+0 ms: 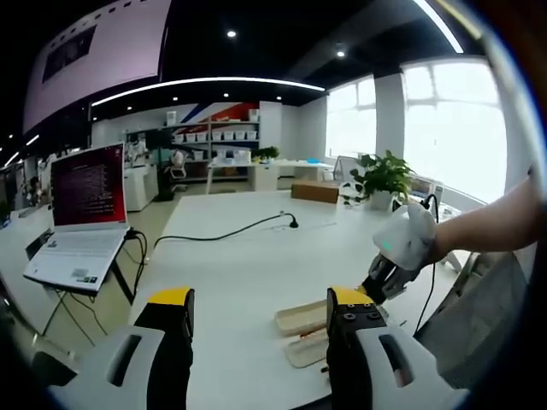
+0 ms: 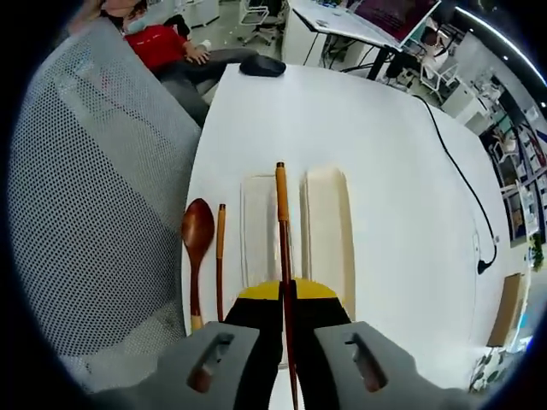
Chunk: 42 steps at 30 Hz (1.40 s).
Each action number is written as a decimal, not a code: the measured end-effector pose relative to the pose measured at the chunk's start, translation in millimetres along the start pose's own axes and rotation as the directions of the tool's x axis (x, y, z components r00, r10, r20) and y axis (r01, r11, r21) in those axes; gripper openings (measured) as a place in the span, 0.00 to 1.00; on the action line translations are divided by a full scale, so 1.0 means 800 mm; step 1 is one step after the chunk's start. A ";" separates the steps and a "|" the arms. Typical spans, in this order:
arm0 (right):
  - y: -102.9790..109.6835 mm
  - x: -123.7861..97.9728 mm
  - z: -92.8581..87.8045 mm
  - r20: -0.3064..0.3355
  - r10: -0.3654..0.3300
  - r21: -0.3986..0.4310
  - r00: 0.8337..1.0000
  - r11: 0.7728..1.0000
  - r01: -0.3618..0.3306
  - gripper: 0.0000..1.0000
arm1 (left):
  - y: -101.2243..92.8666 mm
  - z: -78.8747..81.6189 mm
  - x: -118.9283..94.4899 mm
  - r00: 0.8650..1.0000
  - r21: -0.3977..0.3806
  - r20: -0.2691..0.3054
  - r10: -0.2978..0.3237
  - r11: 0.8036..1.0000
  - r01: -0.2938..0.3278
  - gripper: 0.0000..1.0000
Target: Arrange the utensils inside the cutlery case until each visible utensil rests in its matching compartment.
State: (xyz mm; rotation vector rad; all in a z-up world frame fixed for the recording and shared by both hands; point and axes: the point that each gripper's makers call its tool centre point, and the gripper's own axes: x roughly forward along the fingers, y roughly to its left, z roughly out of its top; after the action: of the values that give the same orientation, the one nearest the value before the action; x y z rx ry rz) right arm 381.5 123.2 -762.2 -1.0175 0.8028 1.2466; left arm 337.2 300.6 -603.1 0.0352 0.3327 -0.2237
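Right gripper [image 2: 287, 295]: jaws pinched narrow on one chopstick [image 2: 280, 213], which runs straight out ahead along the gripper's own line. Its far end reaches over the gap between the two open halves of the cutlery case [image 2: 329, 231], one half lying just left of the stick, the other just right. Long axis of stick and of both halves run parallel, so little turning looks needed; the coming move seems to be a small sideways shift and a lowering into a slot. Which half is the matching one I cannot tell.

Left of the case, on the desk [image 2: 402, 171]: second chopstick [image 2: 220, 256], then wooden spoon [image 2: 197, 248], both parallel too.

Left gripper [image 1: 261, 312]: jaws wide, holding nothing, well back from the case. Right gripper is nearer.
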 end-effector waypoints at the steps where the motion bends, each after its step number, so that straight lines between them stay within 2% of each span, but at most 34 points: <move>1: -0.002 0.000 0.000 0.002 -0.010 -0.002 1.000 1.000 0.010 0.00 | 0.000 0.000 0.000 1.000 0.000 -0.001 -0.001 1.000 0.001 0.64; 11: -0.028 0.010 0.003 0.035 -0.110 -0.001 0.993 0.994 0.110 0.00 | 0.001 -0.002 0.003 1.000 -0.001 -0.010 -0.005 1.000 0.005 0.64; 17: -0.041 0.016 0.001 0.045 -0.164 0.000 0.986 0.987 0.164 0.00 | 0.001 -0.003 0.003 1.000 -0.005 -0.014 -0.005 1.000 0.005 0.64; 18: -0.047 0.016 0.002 0.050 -0.197 -0.004 0.979 0.980 0.198 0.00 | 0.001 -0.004 0.004 1.000 -0.006 -0.015 -0.005 1.000 0.005 0.64; 28: -0.059 0.031 -0.005 0.063 -0.259 -0.028 0.964 0.965 0.261 0.00 | 0.001 -0.007 0.006 1.000 -0.010 -0.025 -0.010 1.000 0.009 0.64; 33: -0.067 0.035 -0.003 0.085 -0.317 -0.037 0.945 0.946 0.321 0.00 | 0.000 -0.008 0.007 0.999 -0.012 -0.030 -0.014 1.000 0.013 0.64; 36: -0.068 0.038 -0.003 0.095 -0.332 -0.049 0.938 0.940 0.338 0.00 | 0.001 -0.008 0.007 0.999 -0.017 -0.031 -0.011 1.000 0.011 0.64; 42: -0.066 0.049 -0.007 0.091 -0.340 -0.069 0.936 0.935 0.347 0.00 | 0.001 -0.010 0.008 0.999 -0.016 -0.040 -0.014 1.000 0.014 0.64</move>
State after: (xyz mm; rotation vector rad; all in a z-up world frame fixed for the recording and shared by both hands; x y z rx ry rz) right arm 440.7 131.3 -791.3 -1.1170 0.4880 1.0165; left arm 340.7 300.5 -612.9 0.0215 0.3742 -0.2343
